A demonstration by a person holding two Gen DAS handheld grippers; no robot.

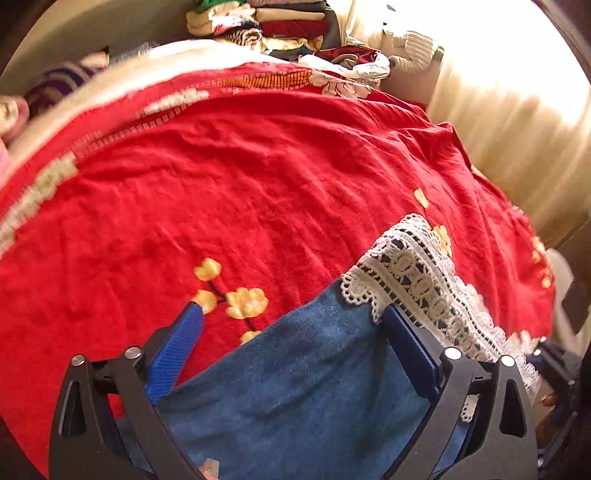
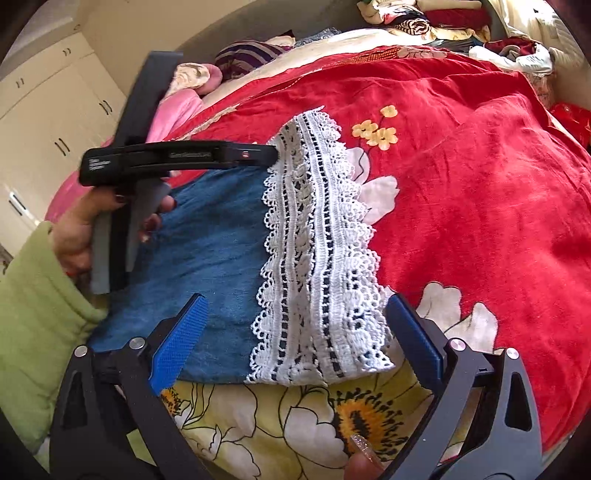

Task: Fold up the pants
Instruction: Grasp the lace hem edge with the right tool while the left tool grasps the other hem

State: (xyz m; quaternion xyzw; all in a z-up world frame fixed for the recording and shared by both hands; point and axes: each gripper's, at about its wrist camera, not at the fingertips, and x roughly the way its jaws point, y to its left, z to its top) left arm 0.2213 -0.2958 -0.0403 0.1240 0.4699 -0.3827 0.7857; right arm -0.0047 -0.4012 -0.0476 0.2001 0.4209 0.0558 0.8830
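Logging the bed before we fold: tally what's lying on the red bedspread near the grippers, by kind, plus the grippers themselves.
Denim pants with white lace hem: 1
Grippers, both open, nothing held: 2 (left gripper, right gripper)
Red floral bedspread underneath: 1
Clothes pile at the far edge: 1, items too jumbled to count
Total: 5

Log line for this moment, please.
pants: flat on red blanket | lace hem: far end | left gripper: open over pants | right gripper: open over hem
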